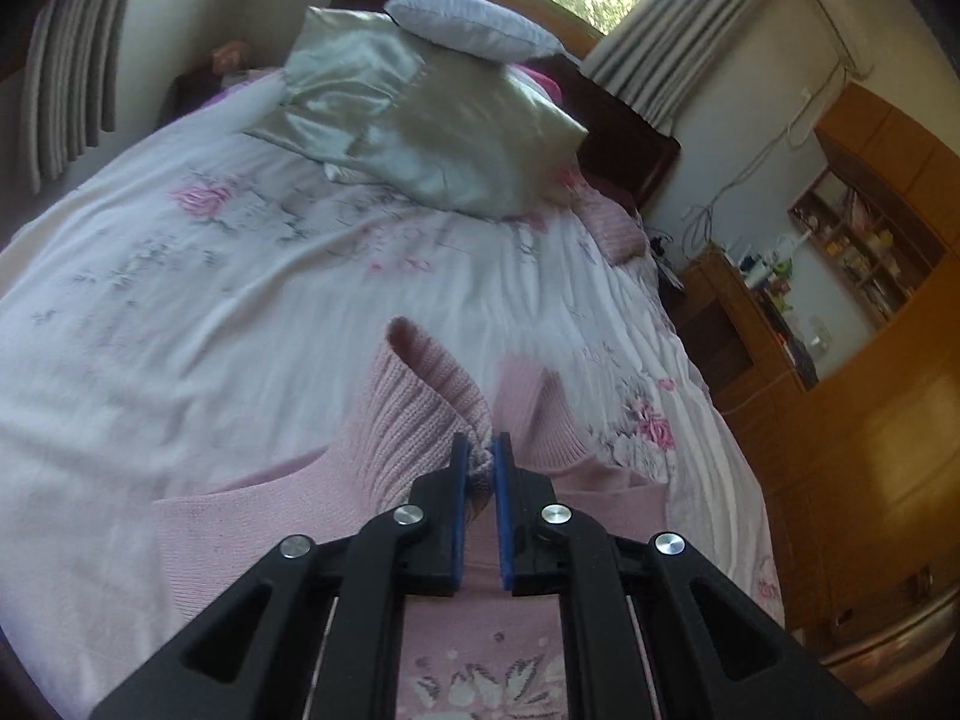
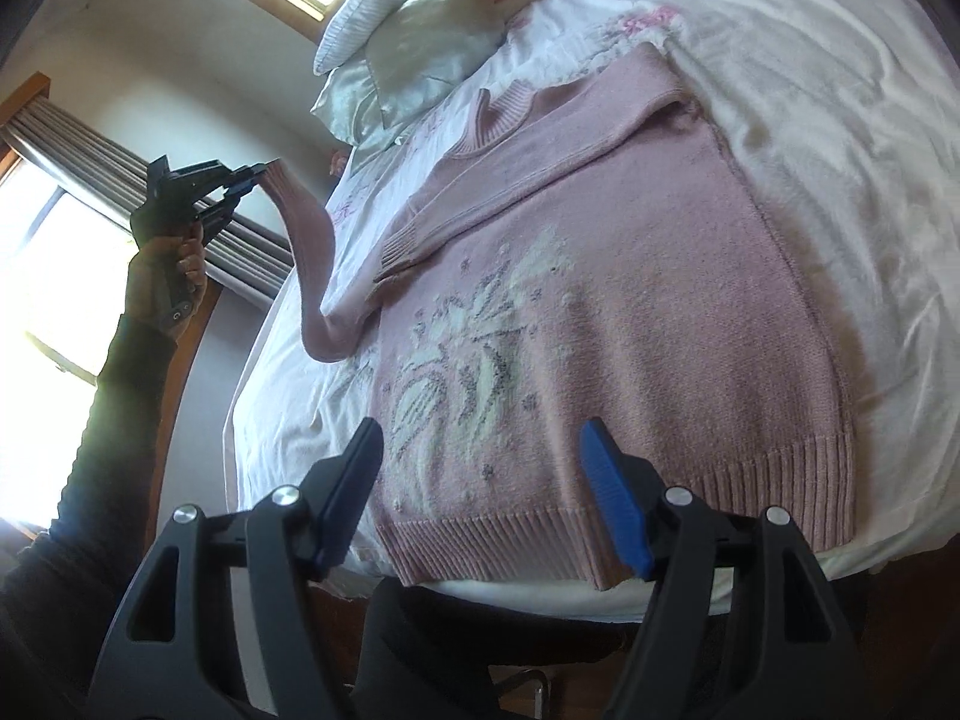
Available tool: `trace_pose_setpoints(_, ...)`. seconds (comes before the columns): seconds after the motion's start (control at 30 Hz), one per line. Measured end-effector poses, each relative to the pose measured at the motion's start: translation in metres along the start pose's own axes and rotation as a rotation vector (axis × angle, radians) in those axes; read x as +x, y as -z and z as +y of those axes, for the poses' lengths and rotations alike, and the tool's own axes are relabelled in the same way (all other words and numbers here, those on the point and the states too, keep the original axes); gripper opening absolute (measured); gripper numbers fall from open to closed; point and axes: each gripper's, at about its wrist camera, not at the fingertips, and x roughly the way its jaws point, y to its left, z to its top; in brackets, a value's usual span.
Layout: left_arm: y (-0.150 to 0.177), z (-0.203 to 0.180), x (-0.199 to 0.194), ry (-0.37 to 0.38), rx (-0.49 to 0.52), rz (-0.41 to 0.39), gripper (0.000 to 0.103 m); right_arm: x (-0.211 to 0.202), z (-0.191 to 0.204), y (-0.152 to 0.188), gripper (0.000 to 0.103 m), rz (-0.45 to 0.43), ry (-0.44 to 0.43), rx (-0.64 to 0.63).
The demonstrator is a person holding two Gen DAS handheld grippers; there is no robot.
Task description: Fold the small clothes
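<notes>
A pink knit sweater [image 2: 630, 312] with a white flower pattern lies flat, front up, on the bed [image 2: 840, 90]. One sleeve [image 2: 510, 180] is folded across the chest. The other sleeve [image 2: 306, 252] is lifted off the bed's left side, its ribbed cuff [image 1: 420, 396] pinched in my left gripper [image 1: 480, 450], which is shut on it. The right wrist view shows that left gripper [image 2: 255, 177] raised in the air, held by a hand [image 2: 162, 276]. My right gripper [image 2: 483, 429] hovers open over the sweater's ribbed hem [image 2: 510, 546], holding nothing.
The floral white bedcover [image 1: 180, 300] spreads around the sweater. Silver and white pillows [image 1: 420, 132] are stacked at the head of the bed. Another pink garment [image 1: 618, 228] lies near them. Wooden cabinets and shelves [image 1: 840, 420] stand beside the bed, with curtained windows behind.
</notes>
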Motion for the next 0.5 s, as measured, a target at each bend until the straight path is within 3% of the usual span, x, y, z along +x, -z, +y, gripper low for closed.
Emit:
trace_pose_setpoints(0.17,0.041,-0.035,0.098,0.014,0.038,0.152,0.008,0.002,-0.022,-0.009,0.069,0.002,0.009,0.032)
trace_pose_setpoints(0.3,0.08,-0.04,0.159,0.015,0.042,0.252,0.008,0.008,-0.036,-0.018,0.069,0.018,0.015,0.045)
trace_pose_setpoints(0.4,0.1,-0.04,0.182,0.032,0.044,0.297,0.011,0.018,-0.044,-0.037,0.071,0.048,-0.017,0.063)
trace_pose_setpoints(0.5,0.107,-0.032,0.172,0.093,0.002,0.279,0.027,0.033,-0.05,-0.075,0.071,0.084,-0.094,0.095)
